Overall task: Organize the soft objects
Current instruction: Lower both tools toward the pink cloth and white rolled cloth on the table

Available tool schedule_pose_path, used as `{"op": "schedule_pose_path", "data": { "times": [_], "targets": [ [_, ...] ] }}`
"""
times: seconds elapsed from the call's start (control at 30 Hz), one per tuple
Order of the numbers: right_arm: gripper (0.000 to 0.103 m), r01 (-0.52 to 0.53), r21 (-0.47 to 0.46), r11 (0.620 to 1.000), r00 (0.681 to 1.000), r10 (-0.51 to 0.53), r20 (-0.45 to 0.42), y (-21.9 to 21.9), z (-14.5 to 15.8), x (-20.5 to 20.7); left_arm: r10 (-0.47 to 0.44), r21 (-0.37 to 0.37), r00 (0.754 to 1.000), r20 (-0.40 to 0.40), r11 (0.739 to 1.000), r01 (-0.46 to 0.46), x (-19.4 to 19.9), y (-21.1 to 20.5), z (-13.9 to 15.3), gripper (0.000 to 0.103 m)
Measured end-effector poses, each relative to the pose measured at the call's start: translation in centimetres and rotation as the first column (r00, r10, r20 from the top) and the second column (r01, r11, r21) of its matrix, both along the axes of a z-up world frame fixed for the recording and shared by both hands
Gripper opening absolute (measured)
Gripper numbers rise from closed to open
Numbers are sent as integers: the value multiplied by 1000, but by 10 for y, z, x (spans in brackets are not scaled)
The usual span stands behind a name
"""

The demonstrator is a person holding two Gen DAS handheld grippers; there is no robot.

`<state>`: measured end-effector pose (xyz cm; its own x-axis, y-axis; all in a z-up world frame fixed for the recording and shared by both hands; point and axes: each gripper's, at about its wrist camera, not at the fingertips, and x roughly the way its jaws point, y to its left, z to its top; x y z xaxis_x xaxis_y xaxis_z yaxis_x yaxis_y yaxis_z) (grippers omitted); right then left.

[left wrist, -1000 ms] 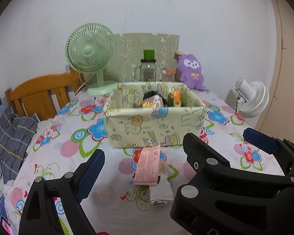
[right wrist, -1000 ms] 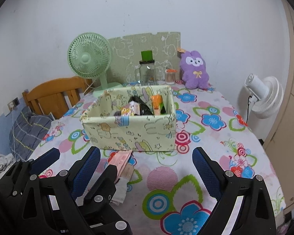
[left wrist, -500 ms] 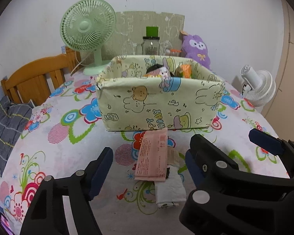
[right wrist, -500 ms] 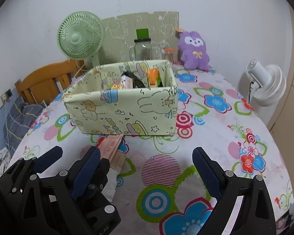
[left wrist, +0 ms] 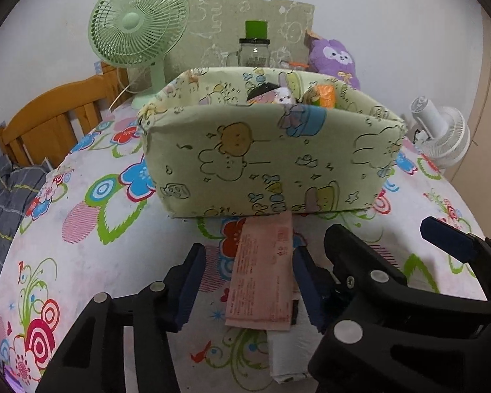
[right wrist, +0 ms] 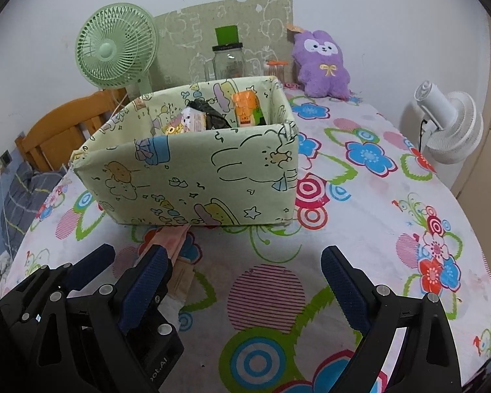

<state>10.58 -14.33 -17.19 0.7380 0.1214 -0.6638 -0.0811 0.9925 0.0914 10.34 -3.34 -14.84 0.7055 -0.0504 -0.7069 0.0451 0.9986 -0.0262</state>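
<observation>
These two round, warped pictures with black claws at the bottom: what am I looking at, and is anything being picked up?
No robot here: a person holds a two-finger clamp in each hand, and each clamp carries a wide-angle camera looking along its fingers. That lens bends the pictures.

The left gripper gives one view, the right gripper the other; each also shows at the other's edge. Both look at a table under a flowered cloth.

On it stands a pale green cartoon-print box with small things inside. In front of the box lies a pink packet, on top of a white packet. Behind are a green fan, a glass jar and a purple plush toy; a white fan stands beside the table.

The left jaws are closing around the pink packet but do not press it yet. The right jaws stand open over bare cloth.
</observation>
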Motion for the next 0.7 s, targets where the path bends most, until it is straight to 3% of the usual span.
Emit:
{"op": "schedule_pose_path", "data": {
  "times": [0.23, 0.5, 0.7],
  "targets": [
    [97, -2, -9, 1000, 1000, 1, -30, 4, -9, 9, 4, -8, 999, -37, 1000, -4, 8, 1, -11, 51],
    [97, -13, -6, 1000, 999, 13, -41, 7, -12, 12, 3, -17, 999, -35, 1000, -3, 8, 4, -11, 41],
    [97, -27, -10, 1000, 999, 27, -36, 13, -10, 7, 23, -7, 999, -24, 1000, -23, 0, 11, -8, 40]
  ]
}}
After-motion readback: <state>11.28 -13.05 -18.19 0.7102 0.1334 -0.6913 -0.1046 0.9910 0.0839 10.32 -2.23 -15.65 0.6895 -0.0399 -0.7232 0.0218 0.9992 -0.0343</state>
